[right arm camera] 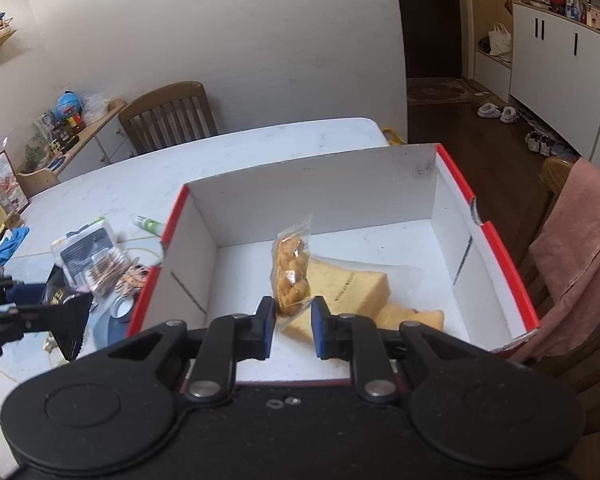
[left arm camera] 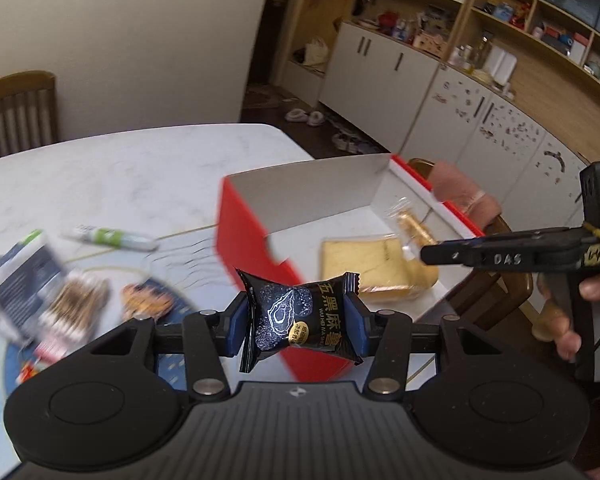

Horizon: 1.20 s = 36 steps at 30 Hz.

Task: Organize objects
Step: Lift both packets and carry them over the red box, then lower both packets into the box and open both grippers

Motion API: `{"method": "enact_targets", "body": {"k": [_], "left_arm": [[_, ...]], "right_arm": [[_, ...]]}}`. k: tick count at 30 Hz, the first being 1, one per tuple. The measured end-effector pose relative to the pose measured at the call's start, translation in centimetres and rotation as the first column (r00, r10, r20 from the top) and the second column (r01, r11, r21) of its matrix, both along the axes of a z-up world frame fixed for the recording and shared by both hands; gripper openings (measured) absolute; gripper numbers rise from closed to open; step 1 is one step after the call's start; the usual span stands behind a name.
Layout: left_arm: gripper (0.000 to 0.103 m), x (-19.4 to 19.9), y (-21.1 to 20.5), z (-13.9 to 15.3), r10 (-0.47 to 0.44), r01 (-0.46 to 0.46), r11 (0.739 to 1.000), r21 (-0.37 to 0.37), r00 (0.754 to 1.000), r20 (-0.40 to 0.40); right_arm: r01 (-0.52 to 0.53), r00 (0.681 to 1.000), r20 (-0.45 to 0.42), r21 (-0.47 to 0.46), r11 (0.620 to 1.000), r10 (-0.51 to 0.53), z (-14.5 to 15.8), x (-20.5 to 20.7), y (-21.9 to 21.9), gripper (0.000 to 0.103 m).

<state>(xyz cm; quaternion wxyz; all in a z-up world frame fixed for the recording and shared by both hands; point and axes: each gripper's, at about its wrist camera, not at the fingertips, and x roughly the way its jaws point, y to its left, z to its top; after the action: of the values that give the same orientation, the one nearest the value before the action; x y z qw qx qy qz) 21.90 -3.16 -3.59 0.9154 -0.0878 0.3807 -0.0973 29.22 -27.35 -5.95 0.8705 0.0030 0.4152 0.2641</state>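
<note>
Black candy wrapper (left arm camera: 298, 314) clamped in left hand-held gripper (left arm camera: 298, 320); red box (left arm camera: 252, 240) ahead. Right hand-held gripper (right arm camera: 293, 322) released, over bagged snack (right arm camera: 292, 270).

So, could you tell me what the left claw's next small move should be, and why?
Probably carry the black candy packet forward over the red box wall. The left claw is shut on it, short of the box, where the sliced bread and a snack bag lie.
</note>
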Motion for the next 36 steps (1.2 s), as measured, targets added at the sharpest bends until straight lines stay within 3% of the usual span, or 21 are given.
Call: {"method": "enact_targets", "body": {"k": [8, 19, 26, 36], "left_arm": [[0.048, 6.1, -4.0, -0.2, -0.056, 0.056, 0.998, 0.024, 0.998, -0.024], [0.048, 12.2, -7.1, -3.3, -0.085, 0.101, 0.976, 0.190, 0.992, -0.091], [0.048, 14.4, -8.4, -5.6, -0.099, 0.141, 0.950, 0.278, 0.982, -0.160], [0.051, 16.0, -9.1, -7.7, -0.096, 0.174, 0.939, 0.296, 0.961, -0.261]], "right_arm": [[0.041, 0.998, -0.047, -0.014, 0.999, -0.041, -1.0, 2.9, -1.2, 0.018], [0.073, 0.994, -0.078, -0.056, 0.996, -0.077, -2.2, 6.5, -2.0, 0.018], [0.071, 0.992, -0.101, -0.100, 0.992, -0.081, -3.7, 8.5, -1.2, 0.018], [0.035, 0.993, -0.110, -0.158, 0.987, -0.053, -4.3, 9.6, -0.2, 0.023]]}}
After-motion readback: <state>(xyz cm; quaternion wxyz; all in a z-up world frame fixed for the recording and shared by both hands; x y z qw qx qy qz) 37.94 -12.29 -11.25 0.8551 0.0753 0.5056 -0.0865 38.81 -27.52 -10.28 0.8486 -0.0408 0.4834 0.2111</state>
